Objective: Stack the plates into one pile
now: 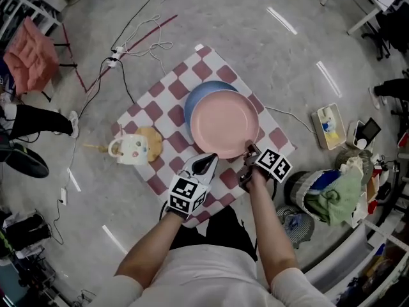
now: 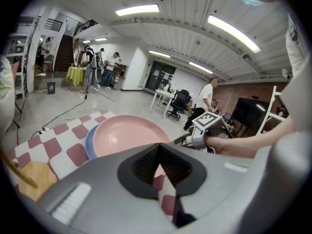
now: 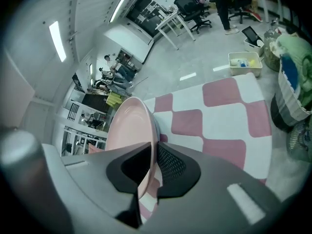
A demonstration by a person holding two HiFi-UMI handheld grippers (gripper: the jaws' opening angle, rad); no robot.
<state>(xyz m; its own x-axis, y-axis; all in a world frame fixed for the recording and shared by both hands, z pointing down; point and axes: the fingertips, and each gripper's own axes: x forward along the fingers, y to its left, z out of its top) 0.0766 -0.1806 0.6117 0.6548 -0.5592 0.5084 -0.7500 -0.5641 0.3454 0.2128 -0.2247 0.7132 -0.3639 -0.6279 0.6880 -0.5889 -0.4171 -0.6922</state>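
Down on the floor, the pink plate [image 1: 223, 123] sits over the blue plate [image 1: 198, 96] on a checkered cloth [image 1: 163, 104], shifted towards the person so the blue one shows at the far side. The right tongs [image 1: 250, 152] pinch the pink plate's near rim. The left tongs [image 1: 204, 164] are closed on nothing, just beside that rim. A white mug [image 1: 131, 149] stands off to the left.

pink plate [image 1: 223, 123] overlaps blue plate [image 1: 199, 94] on checkered cloth [image 1: 167, 110].
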